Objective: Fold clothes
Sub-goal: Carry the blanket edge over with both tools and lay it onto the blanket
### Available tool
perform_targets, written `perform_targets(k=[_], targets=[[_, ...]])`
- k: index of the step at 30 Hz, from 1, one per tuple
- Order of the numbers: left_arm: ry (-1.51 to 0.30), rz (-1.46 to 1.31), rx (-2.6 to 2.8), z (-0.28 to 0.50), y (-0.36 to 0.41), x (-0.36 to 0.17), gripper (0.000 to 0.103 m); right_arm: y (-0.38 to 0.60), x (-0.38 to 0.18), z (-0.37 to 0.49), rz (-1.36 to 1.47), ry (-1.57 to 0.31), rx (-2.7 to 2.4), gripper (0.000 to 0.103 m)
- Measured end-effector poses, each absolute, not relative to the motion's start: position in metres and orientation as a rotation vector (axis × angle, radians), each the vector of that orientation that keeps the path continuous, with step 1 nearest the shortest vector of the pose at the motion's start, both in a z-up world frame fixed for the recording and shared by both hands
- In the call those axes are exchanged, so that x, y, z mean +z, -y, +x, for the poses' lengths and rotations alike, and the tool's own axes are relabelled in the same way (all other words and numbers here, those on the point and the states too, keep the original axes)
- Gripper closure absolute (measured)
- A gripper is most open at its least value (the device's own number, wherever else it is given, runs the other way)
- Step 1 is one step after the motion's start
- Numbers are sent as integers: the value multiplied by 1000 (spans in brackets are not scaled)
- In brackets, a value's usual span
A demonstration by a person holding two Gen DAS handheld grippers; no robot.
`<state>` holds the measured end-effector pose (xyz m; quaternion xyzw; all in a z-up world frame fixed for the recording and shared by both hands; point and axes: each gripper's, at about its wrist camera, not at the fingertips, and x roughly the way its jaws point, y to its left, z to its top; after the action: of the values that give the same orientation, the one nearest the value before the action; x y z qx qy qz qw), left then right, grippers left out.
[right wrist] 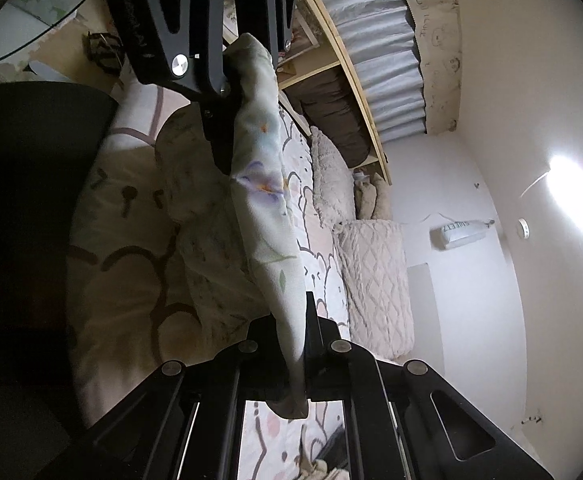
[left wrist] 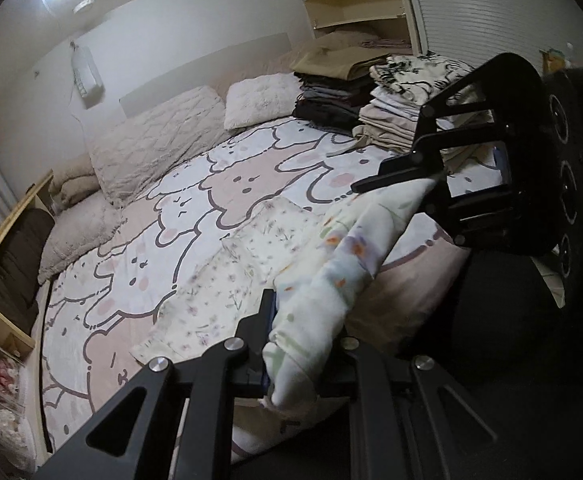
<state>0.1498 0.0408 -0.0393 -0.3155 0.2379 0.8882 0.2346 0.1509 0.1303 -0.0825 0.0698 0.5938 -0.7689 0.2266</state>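
left wrist: left gripper (left wrist: 291, 344) fingers clamped on one end of the floral cloth (left wrist: 343, 264), stretched to the right gripper (left wrist: 423, 184) ahead, above the bed (left wrist: 195, 216). right wrist: right gripper (right wrist: 297, 344) fingers pinch the other end; the bunched cloth could slip if pulled tighter, dropping the fold.

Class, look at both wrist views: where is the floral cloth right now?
The floral cloth hangs stretched between the left gripper and right gripper, lifted above the cartoon-print bed sheet.
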Motion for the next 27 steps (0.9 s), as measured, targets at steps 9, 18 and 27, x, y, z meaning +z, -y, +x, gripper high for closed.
perform_targets(k=[9, 18, 27], targets=[[-686, -871, 2400, 185, -56, -37, 88, -135, -78, 191, 246, -1632, -2122, 97], [-761, -939, 2414, 190, -65, -60, 88, -132, -92, 201, 336, -1581, -2088, 97], [-509, -1117, 2397, 159, -51, -85, 88, -126, -108, 166, 477, -1509, -2029, 97]])
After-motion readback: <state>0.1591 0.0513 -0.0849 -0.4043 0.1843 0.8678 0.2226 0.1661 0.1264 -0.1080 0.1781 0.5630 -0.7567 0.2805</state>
